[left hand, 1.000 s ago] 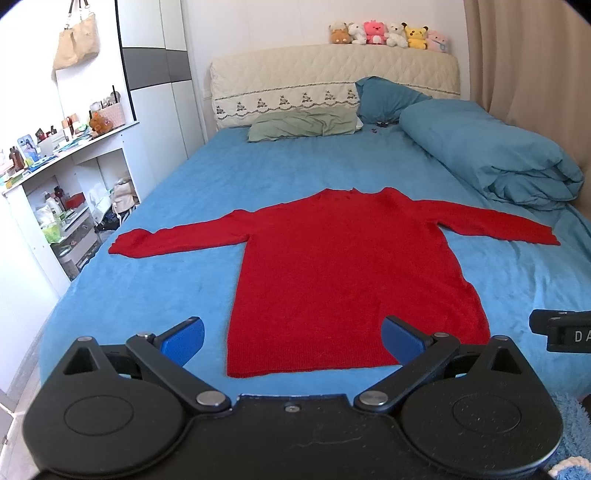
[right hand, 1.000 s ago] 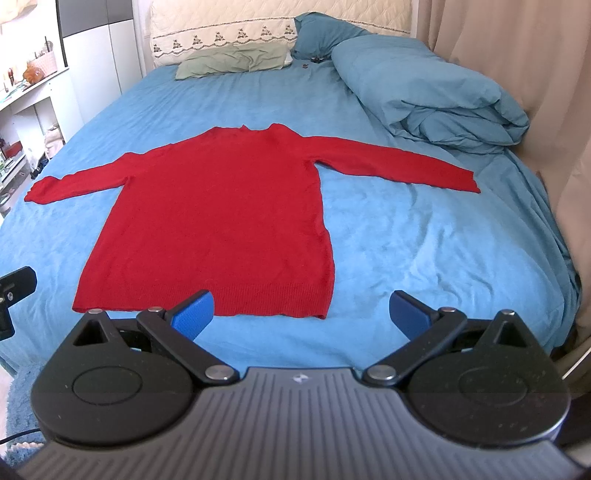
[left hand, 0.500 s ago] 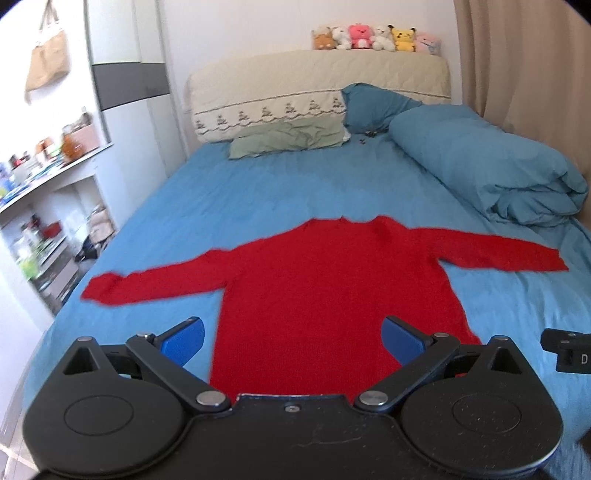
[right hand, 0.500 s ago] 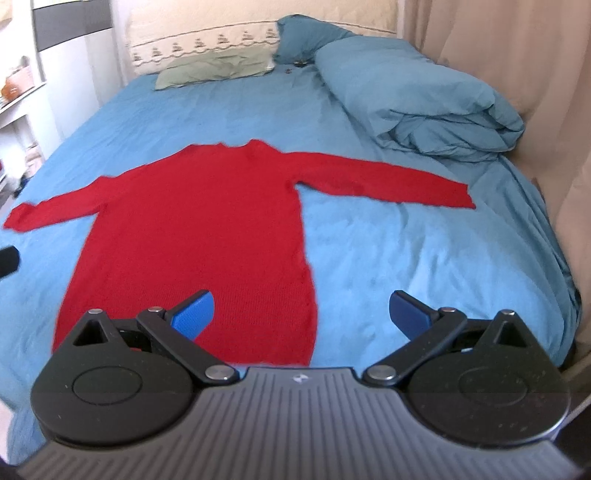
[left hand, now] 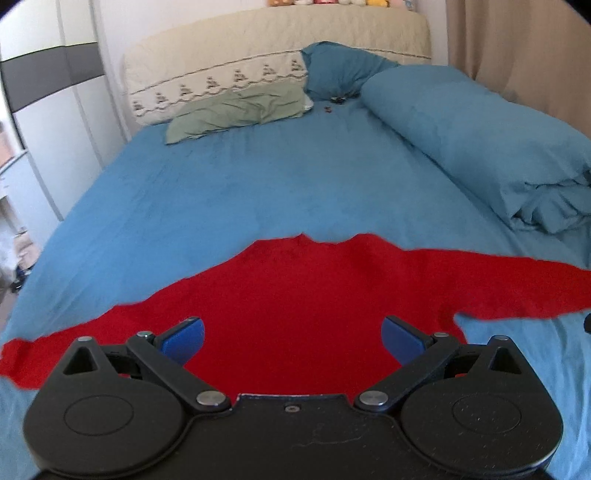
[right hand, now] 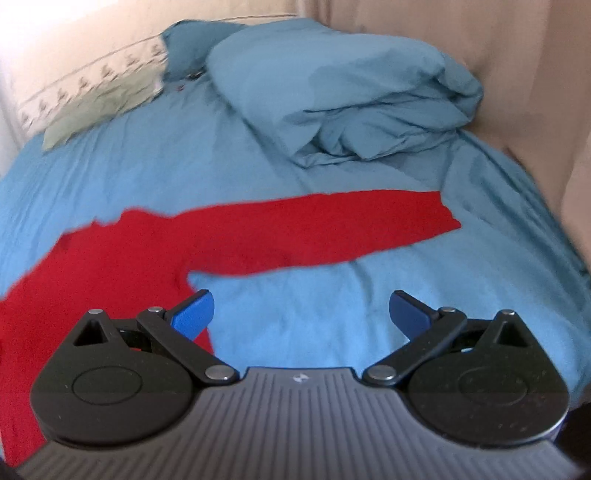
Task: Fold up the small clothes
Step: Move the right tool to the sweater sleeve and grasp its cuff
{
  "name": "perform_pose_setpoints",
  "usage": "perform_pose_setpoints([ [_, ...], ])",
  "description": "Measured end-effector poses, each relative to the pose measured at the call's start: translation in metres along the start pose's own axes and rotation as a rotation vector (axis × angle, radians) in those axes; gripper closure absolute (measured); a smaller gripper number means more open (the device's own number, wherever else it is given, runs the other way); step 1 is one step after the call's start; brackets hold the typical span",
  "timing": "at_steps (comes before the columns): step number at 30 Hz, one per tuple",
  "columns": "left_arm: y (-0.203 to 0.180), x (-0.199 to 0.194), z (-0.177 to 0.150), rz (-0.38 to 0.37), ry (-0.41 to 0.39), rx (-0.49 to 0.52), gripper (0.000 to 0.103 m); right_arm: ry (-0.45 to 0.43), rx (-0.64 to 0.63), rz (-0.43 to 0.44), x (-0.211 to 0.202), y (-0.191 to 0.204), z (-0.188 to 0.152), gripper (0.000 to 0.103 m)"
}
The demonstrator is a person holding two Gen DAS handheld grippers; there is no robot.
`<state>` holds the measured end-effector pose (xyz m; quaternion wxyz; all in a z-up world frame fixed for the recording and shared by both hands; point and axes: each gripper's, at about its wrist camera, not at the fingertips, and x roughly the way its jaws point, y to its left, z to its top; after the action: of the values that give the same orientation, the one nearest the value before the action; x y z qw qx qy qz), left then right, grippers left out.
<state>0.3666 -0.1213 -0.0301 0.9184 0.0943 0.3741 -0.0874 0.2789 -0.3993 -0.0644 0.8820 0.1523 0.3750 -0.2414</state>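
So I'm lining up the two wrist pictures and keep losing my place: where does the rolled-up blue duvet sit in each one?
Left wrist: the rolled-up blue duvet lies along the right edge, upper half.
Right wrist: it fills the upper middle, beyond the red knit sweater's outstretched sleeve.
Shared landmark: the pale green pillow at the headboard, left of the duvet in both views.

The sweater's hem and lower body were hidden behind the left gripper. Its left cuff ran off the frame's edge, and its right sleeve ran off the opposite edge. The stuffed toys were cropped to slivers. In the right view the pillow and headboard were smeared, and the sweater's outline was soft.
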Motion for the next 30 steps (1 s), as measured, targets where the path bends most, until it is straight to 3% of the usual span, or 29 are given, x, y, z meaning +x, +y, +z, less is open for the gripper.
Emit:
perform_pose_setpoints([
  [3, -0.008, 0.033, 0.011, 0.0, 0.039, -0.006, 0.0, 0.003, 0.079, 0.014, 0.033, -0.017, 0.018, 0.0],
  [8, -0.021, 0.085, 0.014, 0.048, 0.053, -0.002, 0.0, 0.039, 0.173, -0.074, 0.093, -0.052, 0.031, 0.0],
  [16, -0.034, 0.169, 0.005, 0.05, 0.132, -0.041, 0.0, 0.043, 0.337, -0.151, 0.198, -0.121, 0.015, 0.0],
  [21, -0.034, 0.2, -0.001, 0.047, 0.158, -0.092, 0.0, -0.019, 0.341, -0.12, 0.219, -0.13, 0.008, 0.001],
  [23, -0.034, 0.21, -0.001, 0.056, 0.169, -0.094, 0.0, -0.049, 0.335, -0.109, 0.223, -0.13, 0.01, 0.015],
  [27, -0.032, 0.224, 0.001, 0.082, 0.179, -0.078, 0.0, -0.08, 0.383, -0.096, 0.231, -0.137, 0.018, 0.032],
  [30, -0.025, 0.236, 0.002, 0.067, 0.219, -0.094, 0.0, -0.093, 0.419, -0.091, 0.238, -0.146, 0.024, 0.057],
])
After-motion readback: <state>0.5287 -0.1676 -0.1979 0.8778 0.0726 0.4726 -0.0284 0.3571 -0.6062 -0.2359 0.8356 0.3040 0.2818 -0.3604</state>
